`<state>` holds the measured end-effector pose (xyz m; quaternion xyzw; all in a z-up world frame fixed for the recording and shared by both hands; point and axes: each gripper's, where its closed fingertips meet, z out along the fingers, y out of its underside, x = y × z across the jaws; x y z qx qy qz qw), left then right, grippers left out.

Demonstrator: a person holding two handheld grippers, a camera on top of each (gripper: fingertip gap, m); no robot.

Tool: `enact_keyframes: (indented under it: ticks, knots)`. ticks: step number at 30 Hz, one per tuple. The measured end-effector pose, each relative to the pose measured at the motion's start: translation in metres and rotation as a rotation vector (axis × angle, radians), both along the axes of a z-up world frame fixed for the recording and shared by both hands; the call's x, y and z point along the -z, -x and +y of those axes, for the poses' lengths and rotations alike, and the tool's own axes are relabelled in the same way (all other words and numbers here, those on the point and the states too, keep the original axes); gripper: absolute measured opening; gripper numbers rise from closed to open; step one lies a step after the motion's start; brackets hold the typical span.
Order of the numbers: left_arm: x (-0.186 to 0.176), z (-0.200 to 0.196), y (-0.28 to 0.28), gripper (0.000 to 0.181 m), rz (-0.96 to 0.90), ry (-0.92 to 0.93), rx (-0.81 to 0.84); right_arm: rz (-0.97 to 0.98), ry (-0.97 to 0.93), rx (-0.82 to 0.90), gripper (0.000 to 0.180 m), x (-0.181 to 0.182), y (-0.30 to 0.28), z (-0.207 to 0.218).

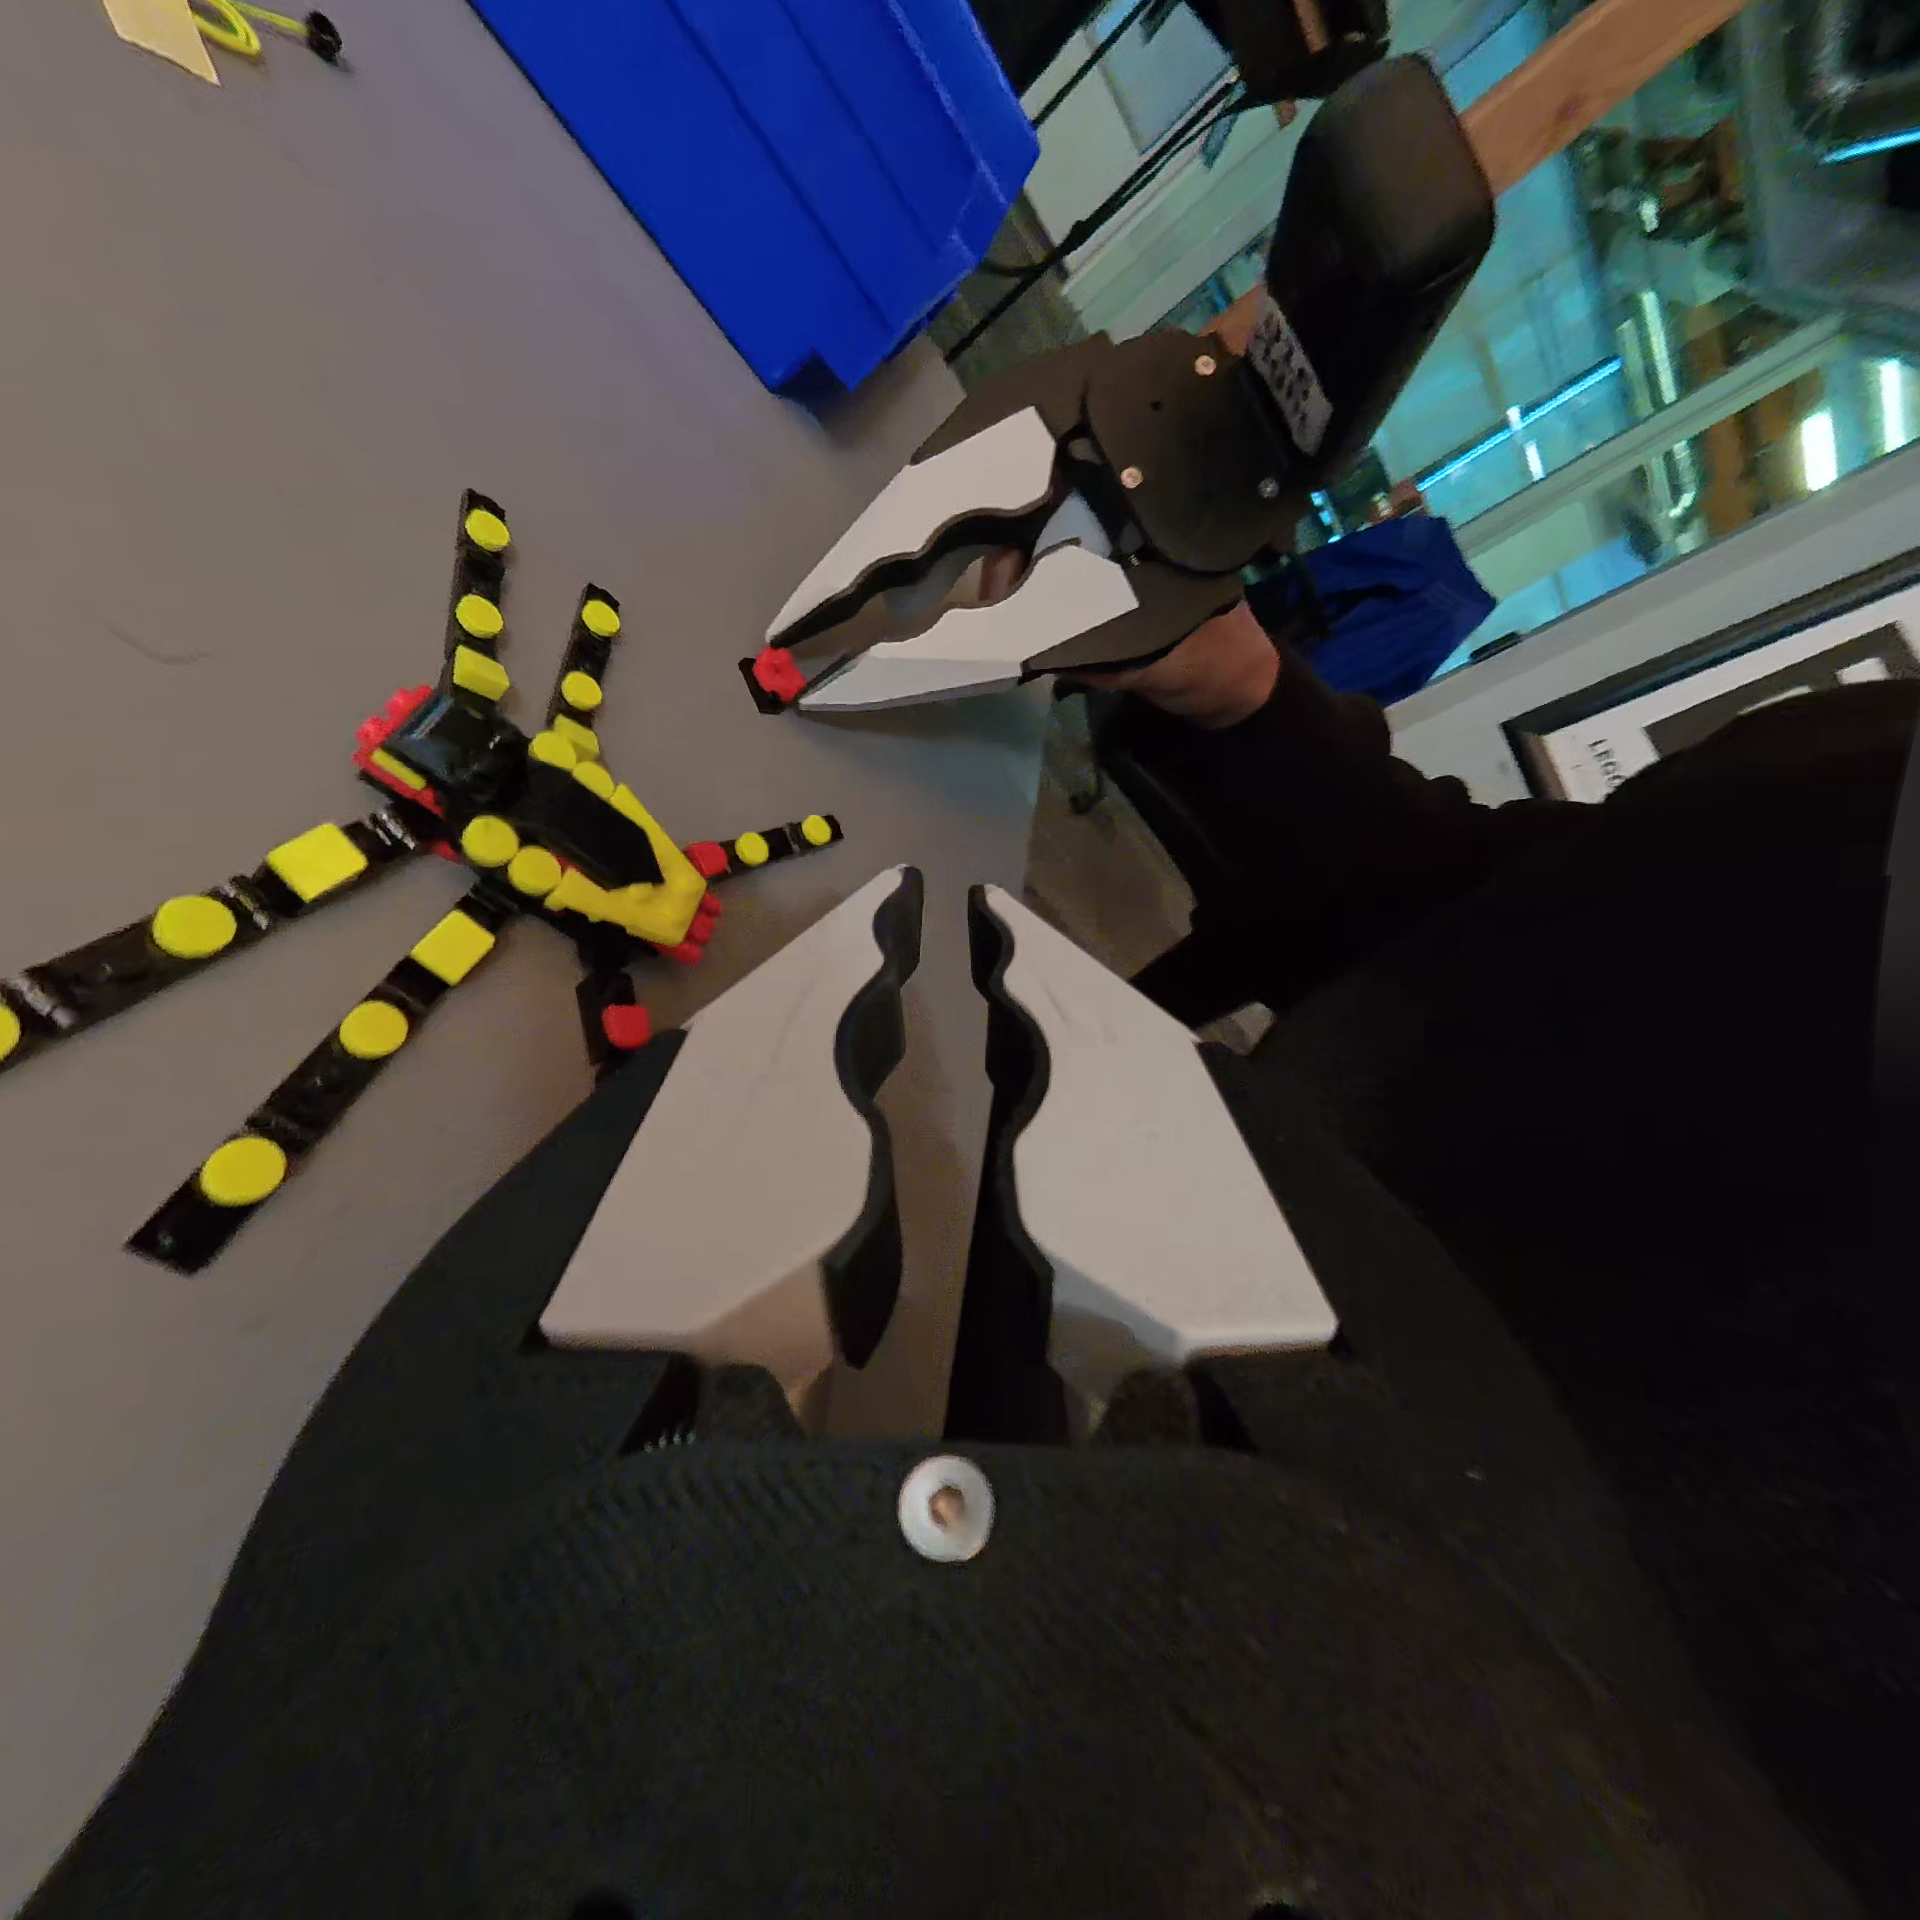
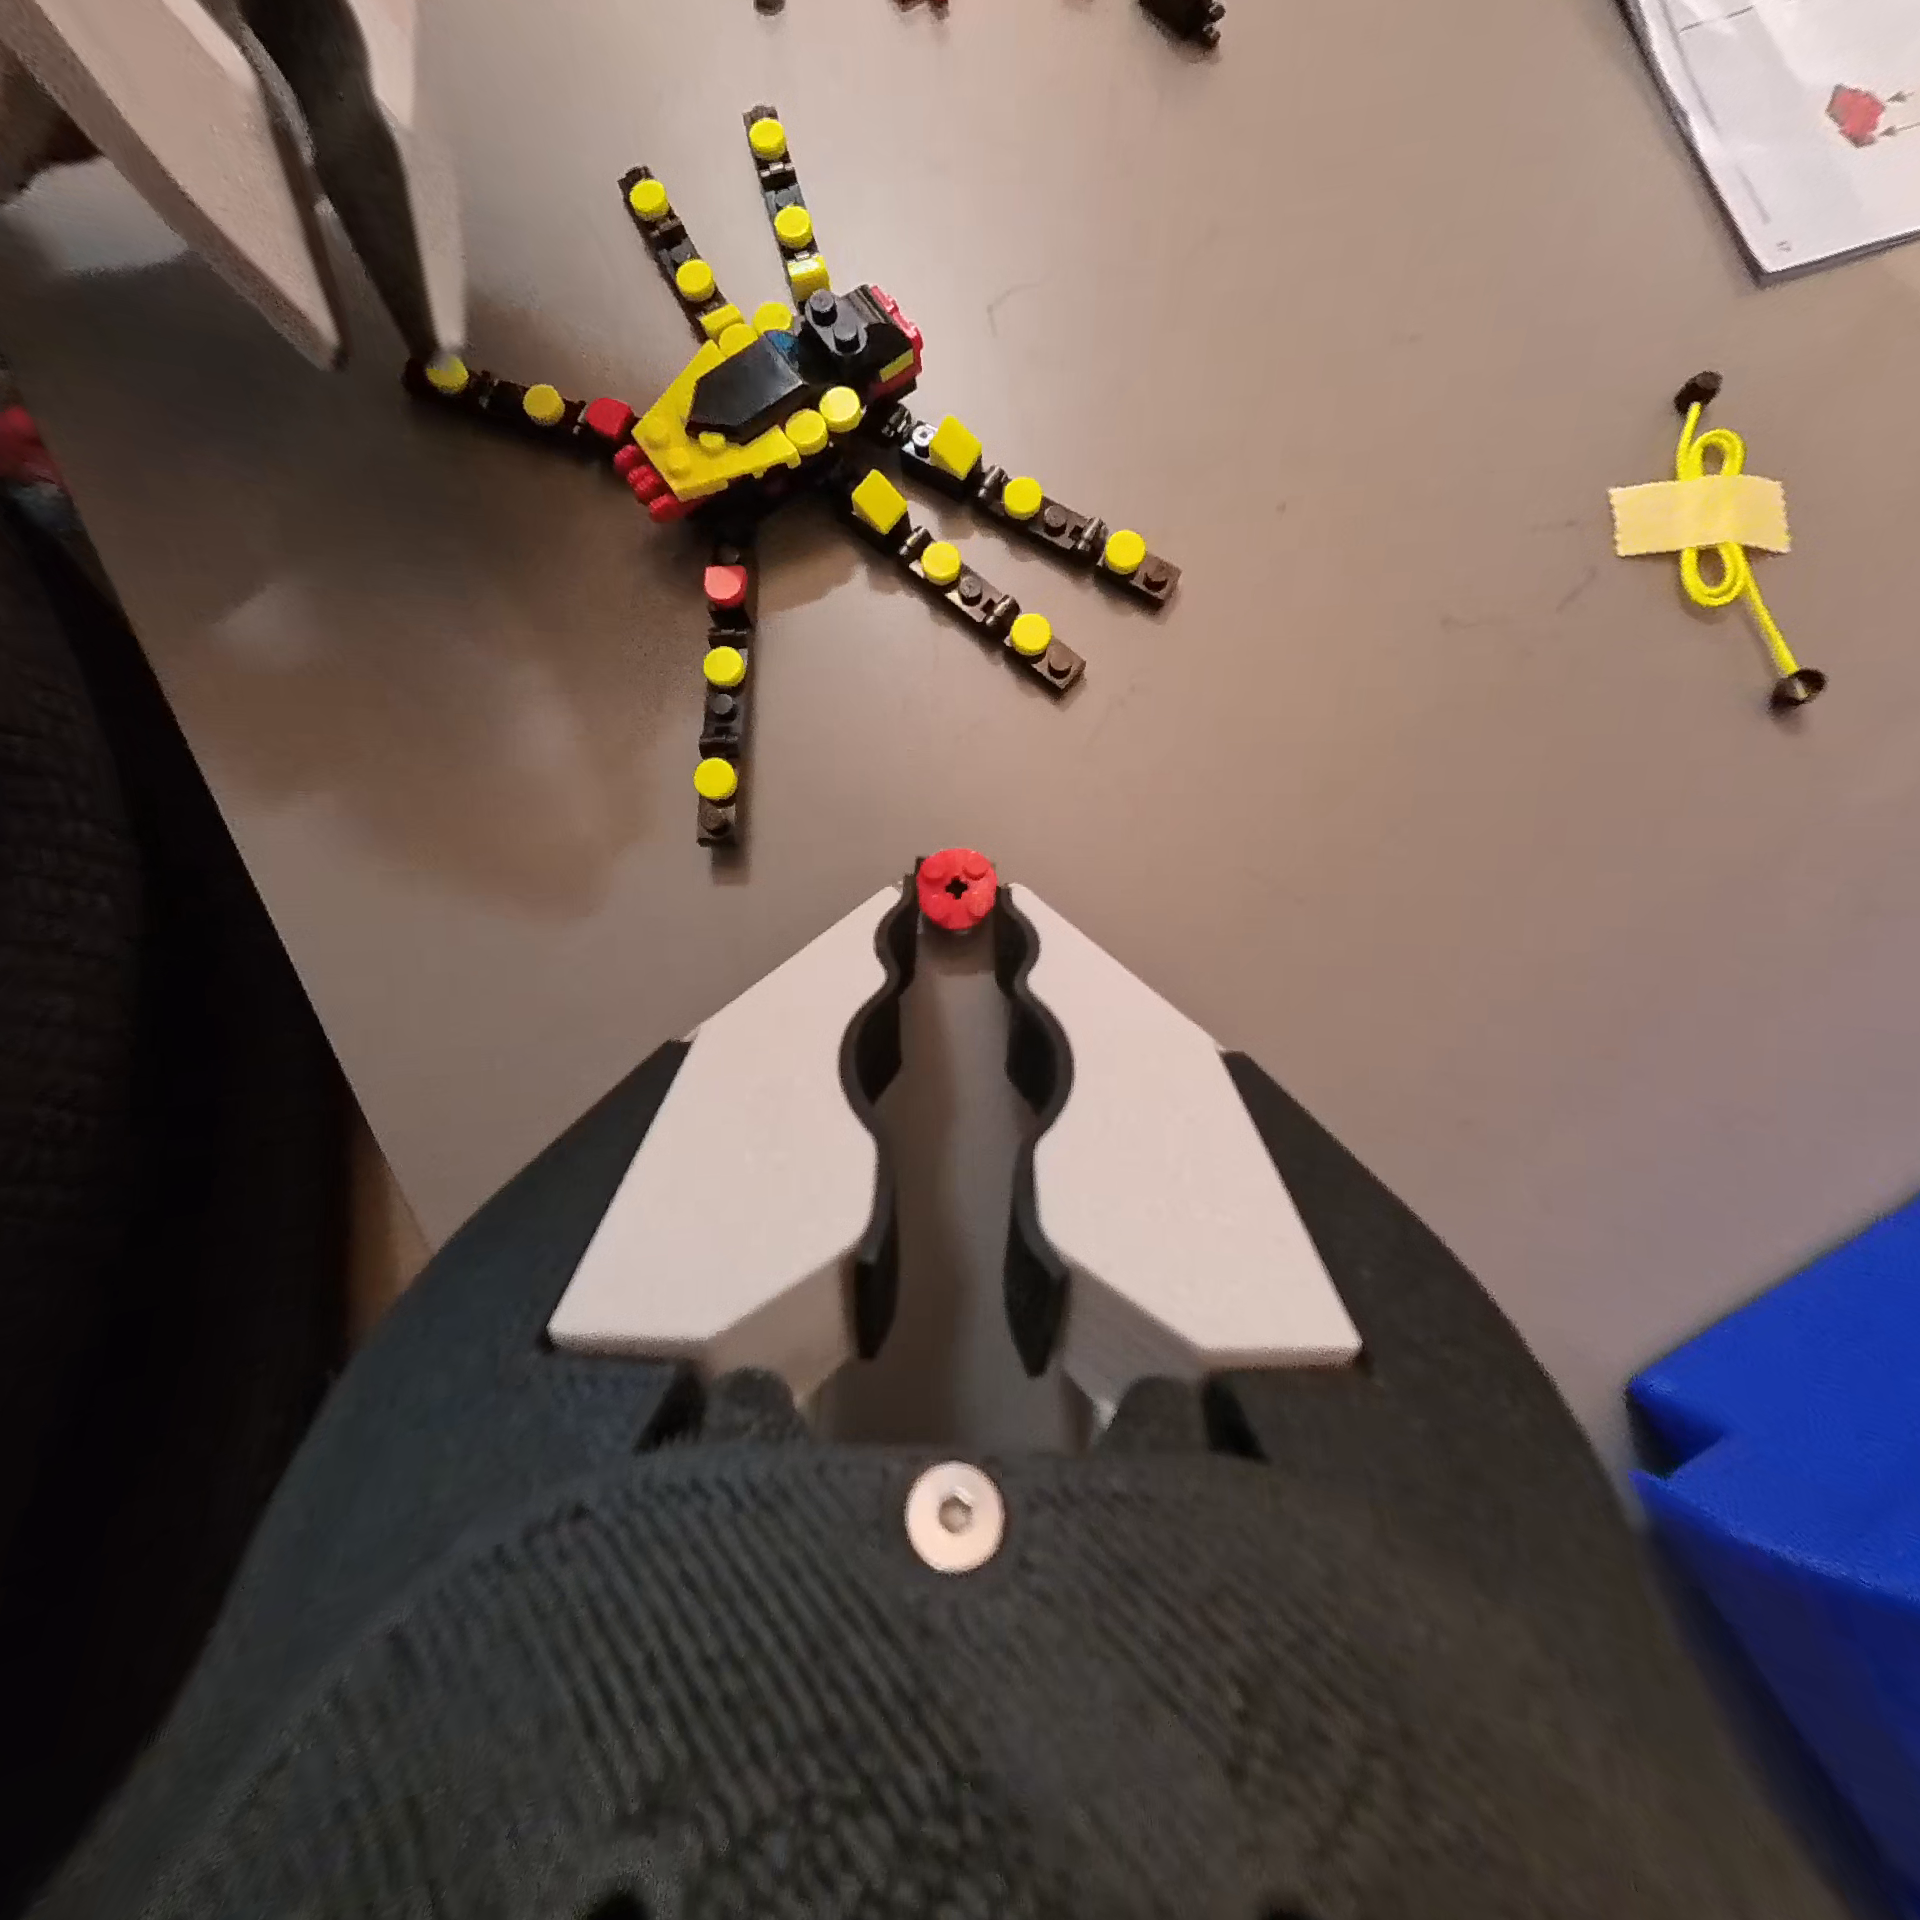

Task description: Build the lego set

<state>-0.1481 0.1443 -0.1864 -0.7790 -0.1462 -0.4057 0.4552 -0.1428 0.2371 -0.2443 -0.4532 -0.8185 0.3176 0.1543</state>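
Note:
A black, yellow and red lego spider (image 1: pixel 582 831) lies flat on the grey table, its legs spread; it also shows in the right wrist view (image 2: pixel 769 416). My right gripper (image 2: pixel 956 899) is shut on a small red round piece (image 2: pixel 956 885) with a black part behind it, held above the table short of the nearest leg. In the left wrist view that gripper (image 1: pixel 784 675) and the red piece (image 1: pixel 774 670) hover right of the spider. My left gripper (image 1: pixel 940 883) is empty, its jaws a narrow slit apart, beside the end of a leg. Its tip (image 2: pixel 436 348) shows over that leg's end.
A blue bin (image 1: pixel 790 177) stands at the table's far side and shows near my right gripper (image 2: pixel 1787 1558). An instruction sheet (image 2: pixel 1797 114) and a taped yellow cord (image 2: pixel 1704 520) lie to the right. The table edge (image 1: pixel 1039 831) runs close by both grippers. Left tips to right tips: about 12 centimetres.

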Motion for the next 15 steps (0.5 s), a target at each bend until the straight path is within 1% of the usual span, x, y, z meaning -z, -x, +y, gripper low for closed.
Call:
enact_keyframes:
  ticks: [3, 6, 11, 15]
  knots:
    - [0.005, 0.017, -0.003, 0.006, 0.044, 0.047, -0.017, -0.001, 0.005, -0.016, 0.013, 0.000, 0.000, -0.001]
    - [0.002, 0.042, -0.007, 0.007, 0.028, 0.096, -0.021, -0.003, 0.014, -0.024, 0.013, 0.000, 0.000, -0.002]
    - [0.027, 0.067, -0.014, 0.006, 0.127, 0.261, 0.020, 0.000, 0.029, -0.035, 0.013, 0.000, 0.000, -0.002]
    - [0.038, 0.081, -0.019, 0.005, 0.094, 0.338, 0.038, 0.000, 0.037, -0.044, 0.013, 0.001, -0.001, -0.001]
